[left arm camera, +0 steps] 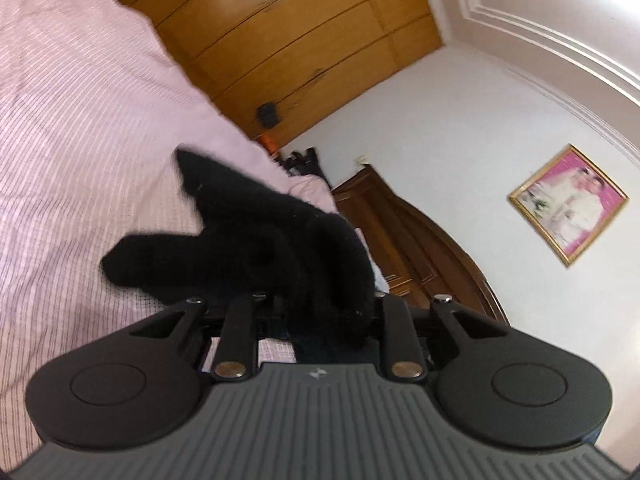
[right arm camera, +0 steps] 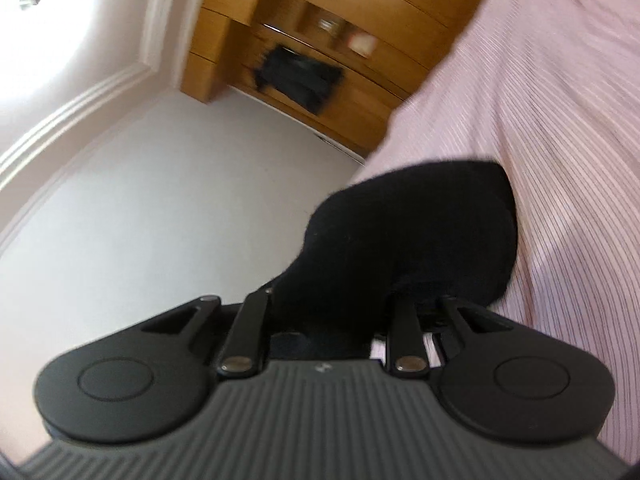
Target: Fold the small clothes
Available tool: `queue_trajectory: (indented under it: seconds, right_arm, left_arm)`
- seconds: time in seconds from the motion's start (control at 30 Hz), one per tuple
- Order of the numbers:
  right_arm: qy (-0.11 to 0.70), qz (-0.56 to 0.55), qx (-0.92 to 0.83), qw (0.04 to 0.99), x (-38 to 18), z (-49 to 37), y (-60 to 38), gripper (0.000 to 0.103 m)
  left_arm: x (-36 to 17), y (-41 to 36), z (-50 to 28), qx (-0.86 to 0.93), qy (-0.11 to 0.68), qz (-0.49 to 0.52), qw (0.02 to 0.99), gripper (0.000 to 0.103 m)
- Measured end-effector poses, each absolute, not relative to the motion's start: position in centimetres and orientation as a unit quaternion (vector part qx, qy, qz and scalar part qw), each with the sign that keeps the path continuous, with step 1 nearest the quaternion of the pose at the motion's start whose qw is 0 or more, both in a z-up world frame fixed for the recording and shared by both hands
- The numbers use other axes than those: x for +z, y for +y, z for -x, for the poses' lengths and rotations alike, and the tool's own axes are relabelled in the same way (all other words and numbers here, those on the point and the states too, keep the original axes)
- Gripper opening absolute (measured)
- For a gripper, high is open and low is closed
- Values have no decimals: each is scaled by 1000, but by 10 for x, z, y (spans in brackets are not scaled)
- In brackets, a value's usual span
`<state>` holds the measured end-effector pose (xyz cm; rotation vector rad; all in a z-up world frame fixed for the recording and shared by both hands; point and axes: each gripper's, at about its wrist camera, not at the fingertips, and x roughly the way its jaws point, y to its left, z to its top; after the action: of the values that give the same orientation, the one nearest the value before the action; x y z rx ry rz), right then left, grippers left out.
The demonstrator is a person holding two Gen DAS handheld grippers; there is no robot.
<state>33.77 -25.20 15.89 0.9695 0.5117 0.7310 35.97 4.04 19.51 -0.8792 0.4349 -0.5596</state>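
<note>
A small black garment (left arm camera: 256, 236) hangs in front of my left gripper (left arm camera: 316, 304), bunched over the fingers and hiding their tips; the gripper looks shut on it. In the right wrist view the same black cloth (right arm camera: 412, 236) covers my right gripper (right arm camera: 340, 308), which also looks shut on it, fingertips hidden. The garment is lifted above the pink striped bedsheet (left arm camera: 80, 140), which also shows in the right wrist view (right arm camera: 560, 140). Both views are tilted and blurred.
A wooden wardrobe (left arm camera: 300, 40) stands beyond the bed, with a dark cloth (right arm camera: 298, 78) hanging on it. A dark wooden door (left arm camera: 404, 240) and a framed picture (left arm camera: 568, 204) are on the white wall.
</note>
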Motion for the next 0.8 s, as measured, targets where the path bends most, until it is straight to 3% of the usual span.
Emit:
queue_trajectory:
  seconds: [0.1, 0.27, 0.33, 0.6, 0.8]
  right_arm:
    - [244, -443, 337, 794, 119, -330, -253, 23]
    - [350, -461, 280, 766, 6, -292, -252, 22]
    - [370, -472, 269, 754, -30, -272, -253, 21]
    - [345, -492, 282, 748, -24, -240, -261, 20]
    - [369, -484, 285, 741, -19, -218, -270, 20]
  left_arm:
    - [150, 36, -354, -262, 231, 428, 833, 25]
    - [35, 24, -328, -205, 345, 465, 789, 22]
    - [12, 21, -311, -193, 354, 475, 782, 21]
    - [40, 6, -276, -193, 344, 447, 803, 20]
    - [32, -15, -227, -186, 356, 427, 810, 20]
